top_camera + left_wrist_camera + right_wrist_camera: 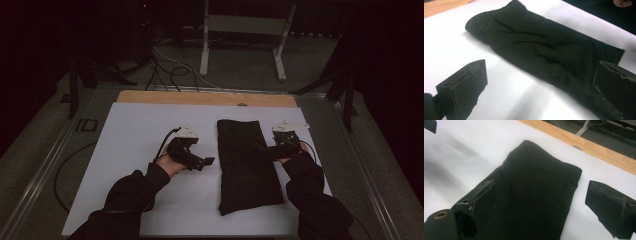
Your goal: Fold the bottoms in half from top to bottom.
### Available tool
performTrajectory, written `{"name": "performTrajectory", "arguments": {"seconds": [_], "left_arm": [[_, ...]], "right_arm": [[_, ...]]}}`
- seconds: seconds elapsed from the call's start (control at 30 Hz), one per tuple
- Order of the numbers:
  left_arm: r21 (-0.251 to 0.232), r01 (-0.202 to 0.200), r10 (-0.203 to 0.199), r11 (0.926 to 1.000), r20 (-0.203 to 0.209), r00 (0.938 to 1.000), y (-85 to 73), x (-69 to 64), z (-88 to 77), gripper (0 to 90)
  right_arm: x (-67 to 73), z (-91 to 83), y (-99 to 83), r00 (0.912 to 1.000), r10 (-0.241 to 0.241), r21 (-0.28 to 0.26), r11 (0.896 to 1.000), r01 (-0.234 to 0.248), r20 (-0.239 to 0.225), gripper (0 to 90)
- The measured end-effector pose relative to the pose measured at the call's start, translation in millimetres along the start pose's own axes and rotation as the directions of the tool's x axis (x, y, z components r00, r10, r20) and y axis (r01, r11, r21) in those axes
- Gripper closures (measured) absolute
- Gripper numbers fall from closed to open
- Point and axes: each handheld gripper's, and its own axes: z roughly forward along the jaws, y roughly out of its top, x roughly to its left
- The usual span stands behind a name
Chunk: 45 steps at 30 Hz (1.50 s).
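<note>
A folded black fabric garment (pixel 247 165) bearing no readable label lies on the white sheet (pixel 135 130). The left gripper (pixel 209 161) gapes beside its edge; the right gripper (pixel 265 149) straddles the opposite edge, unclenched.

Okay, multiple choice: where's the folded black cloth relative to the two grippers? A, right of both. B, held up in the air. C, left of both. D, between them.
D: in the high view the black cloth lies flat on the white sheet, with the left gripper on one side and the right gripper at its other edge.
</note>
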Motion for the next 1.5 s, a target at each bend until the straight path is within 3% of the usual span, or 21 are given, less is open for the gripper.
{"name": "performTrajectory", "arguments": {"seconds": [0.2,0.37,0.77,0.93,1.3,1.5], "left_arm": [[0.012,0.010,-0.010,0.9999,-0.022,0.9997,1.1,7.7,10.3,0.0],[0.057,0.008,-0.006,0.9984,-0.037,0.9993,2.1,11.9,26.2,0.0],[0.071,0.082,-0.080,0.9941,-0.028,0.9964,11.0,27.6,55.4,0.0],[0.070,0.096,-0.093,0.9930,-0.033,0.9951,15.0,32.4,63.2,0.0],[0.053,0.183,-0.182,0.9818,-0.023,0.9831,23.7,47.6,83.9,0.0],[0.067,0.183,-0.180,0.9807,-0.059,0.9820,26.2,53.9,95.9,0.0]], "right_arm": [[-13.0,16.8,-2.5,0.9999,0.013,0.039,0.999,-0.013,-0.002,10.1],[-21.9,28.6,-5.9,0.9995,0.028,0.057,0.998,-0.028,-0.012,10.1],[-34.3,53.6,-10.4,0.9987,0.049,0.106,0.993,-0.048,-0.009,10.1],[-38.5,64.1,-9.1,0.9985,0.055,0.126,0.990,-0.054,-0.003,10.1],[-51.1,79.9,-8.0,0.9973,0.073,0.143,0.987,-0.073,0.010,10.1],[-58.4,88.4,-6.5,0.9965,0.082,0.154,0.985,-0.084,0.019,10.1]]}}
